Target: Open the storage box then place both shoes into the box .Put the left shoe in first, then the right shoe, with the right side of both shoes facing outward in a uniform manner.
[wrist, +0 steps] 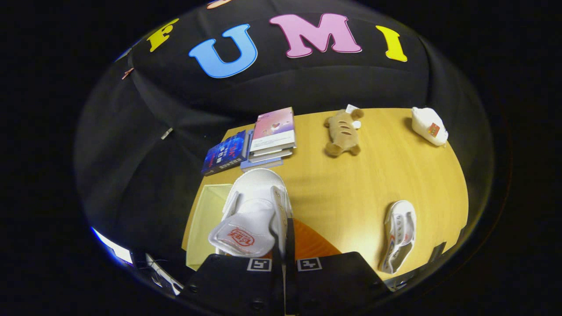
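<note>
So the fingers [284, 245] are pinched nearly together on the side wall of a white shoe [254, 210], holding it up off the counter [351, 184] with the tongue and its red logo facing the camera and the toe pointing away. Just left of the fingers and below the shoe there's the pale open storage box [206, 219], and something orange [314, 243] peeks out just right of them, can't really tell what it is. Off to the right of the fingers the second shoe [398, 235] lies on the counter, well apart from the box. Way beyond the fingers: a stack of books [259, 140], a bread-shaped plush [344, 131] and a white pouch-like thing [429, 126]. My read is the box is already open and this is the first-shoe step, presumably the left one. Next move looks like easing it left and down into the box with its right side facing out, then letting go before going for the other shoe.
</note>
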